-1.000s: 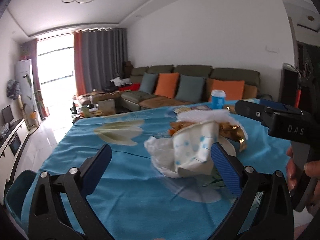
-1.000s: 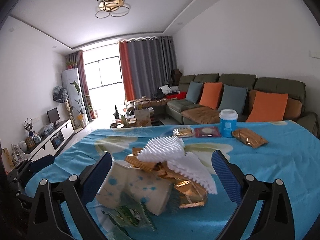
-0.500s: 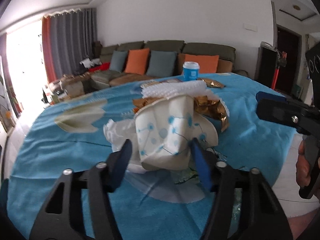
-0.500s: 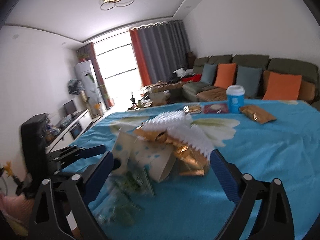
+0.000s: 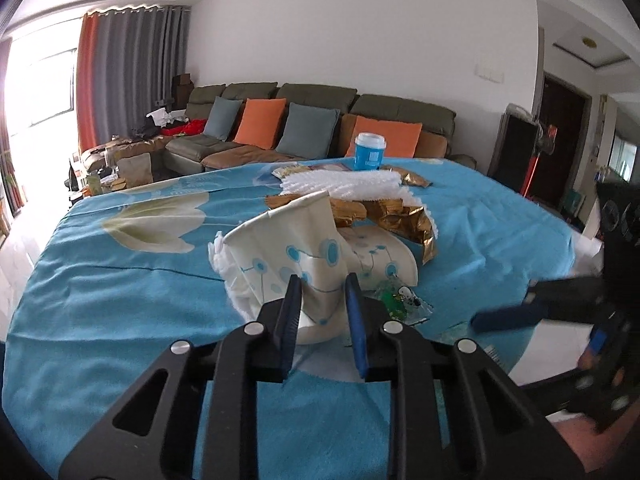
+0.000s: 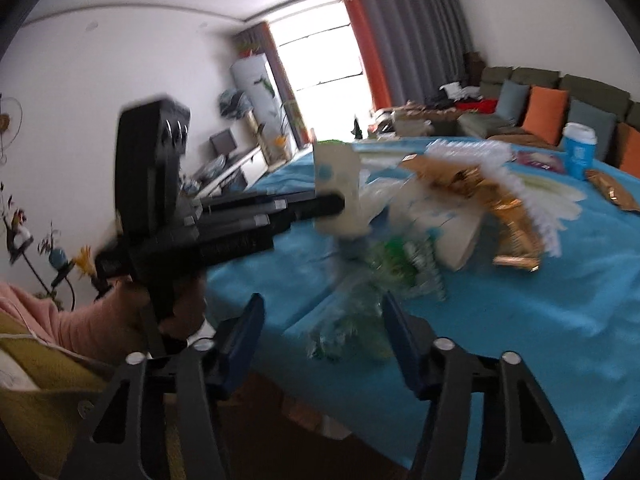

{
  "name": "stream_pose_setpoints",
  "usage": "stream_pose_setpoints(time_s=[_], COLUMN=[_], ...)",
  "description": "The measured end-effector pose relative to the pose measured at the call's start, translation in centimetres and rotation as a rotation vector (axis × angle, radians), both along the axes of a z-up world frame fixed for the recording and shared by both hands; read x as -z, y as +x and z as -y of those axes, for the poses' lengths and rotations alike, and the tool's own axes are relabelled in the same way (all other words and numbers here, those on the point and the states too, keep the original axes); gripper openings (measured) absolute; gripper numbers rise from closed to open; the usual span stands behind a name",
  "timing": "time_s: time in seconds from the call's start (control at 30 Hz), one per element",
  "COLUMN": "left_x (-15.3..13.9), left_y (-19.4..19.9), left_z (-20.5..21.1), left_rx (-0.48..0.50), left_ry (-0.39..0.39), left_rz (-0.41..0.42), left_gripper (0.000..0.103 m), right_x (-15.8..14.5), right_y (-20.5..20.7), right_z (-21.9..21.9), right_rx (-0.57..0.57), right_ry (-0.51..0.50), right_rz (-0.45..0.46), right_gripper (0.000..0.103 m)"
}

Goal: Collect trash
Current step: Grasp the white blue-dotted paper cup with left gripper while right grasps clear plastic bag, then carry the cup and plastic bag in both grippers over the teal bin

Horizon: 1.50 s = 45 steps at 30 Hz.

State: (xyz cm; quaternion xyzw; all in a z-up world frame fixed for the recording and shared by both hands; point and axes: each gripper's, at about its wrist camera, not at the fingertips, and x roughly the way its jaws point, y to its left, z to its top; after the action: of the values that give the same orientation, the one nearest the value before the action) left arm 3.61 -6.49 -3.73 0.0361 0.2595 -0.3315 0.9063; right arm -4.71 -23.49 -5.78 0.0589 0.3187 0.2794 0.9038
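Bright daylight floods from the blown-out window (image 6: 320, 60); right wrist view is motion-blurred, both views bend and darken at edges.

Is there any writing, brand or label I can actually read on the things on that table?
None can be read.
Blue cup: pale label panel, print too small.
Green cartoon wrapper: pictures only, lettering blurred.
Reddish packet: too blurred.
Gold wrappers: no visible text.

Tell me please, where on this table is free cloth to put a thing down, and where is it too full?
Free: the blue tablecloth left of the crushed paper cup, up to the printed flower; also the right side, past the gold wrappers. Crowded: the middle pile of cup, wrappers and white napkins, and the far edge around the blue cup.
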Motion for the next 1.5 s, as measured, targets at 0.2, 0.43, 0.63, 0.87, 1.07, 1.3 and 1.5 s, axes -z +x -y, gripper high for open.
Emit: stream_pose_setpoints(time_s=[0.2,0.43,0.63,0.87,1.07,1.3,1.5], left_x=[-1.6,-2.5,-2.9,-3.1,-2.9,-2.2,-1.0], left_y=[-1.0,-2.6,-3.2,-3.8,-4.1,-3.7,-3.2], left_z=[-2.7,-5.5,-9.3,-14.1,-19.1,-25.3,-29.7], left_rx=[-0.005,-0.056,-0.138,-0.260,-0.393,-0.562,-0.675], left_ry=[-0.075,-0.055,-0.039,-0.036,-0.023,-0.004,0.022], left_rz=[0.011,0.040,0.045,0.057,0.058,0.036,0.002], left_gripper=[0.023,0.023,0.023,0.023,0.023,0.023,0.023], right_x=[0.8,0.8,-0.3,-2.2,-4.1,-5.0,-5.1], right_y=[1.3,2.2,2.7,4.4,7.4,11.4,13.6], right_z=[-0.1,-0.8,-2.7,-6.8,-12.3,-19.9,-26.3], right_rx=[0.006,-0.039,-0.108,-0.245,-0.367,-0.501,-0.588], right_ry=[0.010,0.055,0.081,0.108,0.113,0.078,0.075], right_rz=[-0.052,-0.076,-0.058,-0.007,0.022,0.032,0.002], right_gripper=[0.038,0.009,0.003,0.003,0.003,0.003,0.003])
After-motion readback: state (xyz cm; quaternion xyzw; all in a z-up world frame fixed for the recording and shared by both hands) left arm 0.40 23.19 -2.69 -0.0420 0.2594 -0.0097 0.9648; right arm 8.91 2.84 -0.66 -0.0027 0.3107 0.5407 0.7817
